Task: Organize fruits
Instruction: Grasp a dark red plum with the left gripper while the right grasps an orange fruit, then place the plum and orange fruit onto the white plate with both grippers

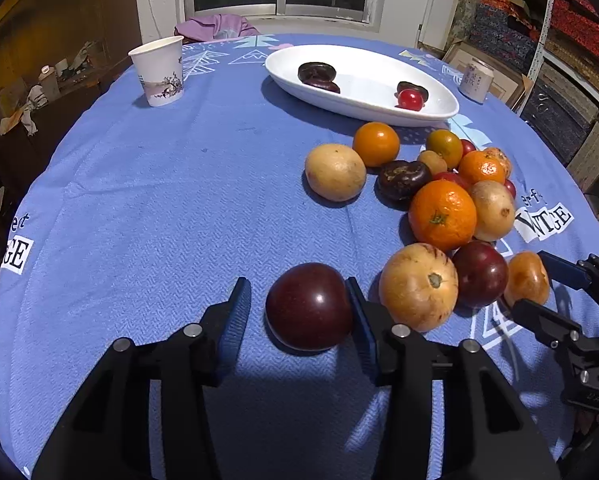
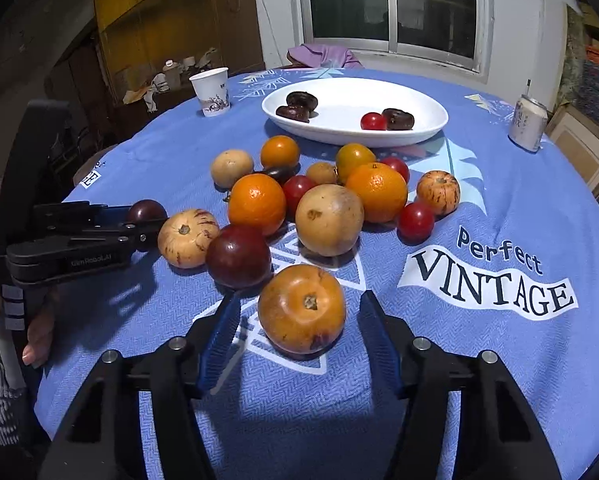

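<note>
Far ahead of both claws, white oval dish [image 2: 427,120] already holding dark flat fruits and one red one, likely the sorting spot. Nearer, loose pile of oranges and pale round fruits on blue tablecloth [image 1: 139,200], waiting.

Between jaws of right gripper [image 2: 299,324]: orange-brown round fruit [image 2: 301,312], straddled for a lift; gaps either side, pads not yet pressing.

Between jaws of left gripper [image 1: 299,304]: dark red plum [image 1: 309,306], one pad touching, other clear, so not gripped.
</note>
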The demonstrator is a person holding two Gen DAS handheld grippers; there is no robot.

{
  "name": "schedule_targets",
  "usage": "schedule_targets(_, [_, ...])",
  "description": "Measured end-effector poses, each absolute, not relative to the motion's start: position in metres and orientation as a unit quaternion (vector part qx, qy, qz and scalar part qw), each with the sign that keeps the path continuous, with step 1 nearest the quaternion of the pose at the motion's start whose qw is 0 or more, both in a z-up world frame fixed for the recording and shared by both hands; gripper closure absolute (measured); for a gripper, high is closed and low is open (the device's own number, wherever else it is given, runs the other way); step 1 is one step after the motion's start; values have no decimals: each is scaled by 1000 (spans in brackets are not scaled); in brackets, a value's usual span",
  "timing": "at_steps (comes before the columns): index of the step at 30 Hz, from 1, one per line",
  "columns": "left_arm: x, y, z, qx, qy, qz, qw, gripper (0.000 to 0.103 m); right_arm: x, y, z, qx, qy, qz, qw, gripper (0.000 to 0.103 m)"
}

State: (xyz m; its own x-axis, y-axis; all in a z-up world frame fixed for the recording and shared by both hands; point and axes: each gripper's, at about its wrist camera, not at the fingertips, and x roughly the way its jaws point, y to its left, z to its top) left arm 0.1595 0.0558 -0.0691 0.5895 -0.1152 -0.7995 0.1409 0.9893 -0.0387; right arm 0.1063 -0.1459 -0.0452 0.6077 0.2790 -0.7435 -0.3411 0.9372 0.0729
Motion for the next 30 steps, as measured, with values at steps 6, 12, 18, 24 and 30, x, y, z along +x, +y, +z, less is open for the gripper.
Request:
schedule_targets(6, [159,55,-69,16,447,-71,891,56,112,-147,-50,-30,423,174,889,48])
schedule_targets(12, [159,55,-69,15,447,-72,891,56,117,-147,-52,-22,433,176,884,58])
schedule_targets(18, [158,54,-69,13,444,-84,892,66,118,-151,-52,-6,433,181,883,59])
schedule_targets(24, [156,57,-65,1,435,-80,897,67,114,-161,-45,19,410,185,893,59])
schedule_targets(30, [165,65,-41,-25,423,-76,903,67,120,-187,-8,56,380,193,903,59])
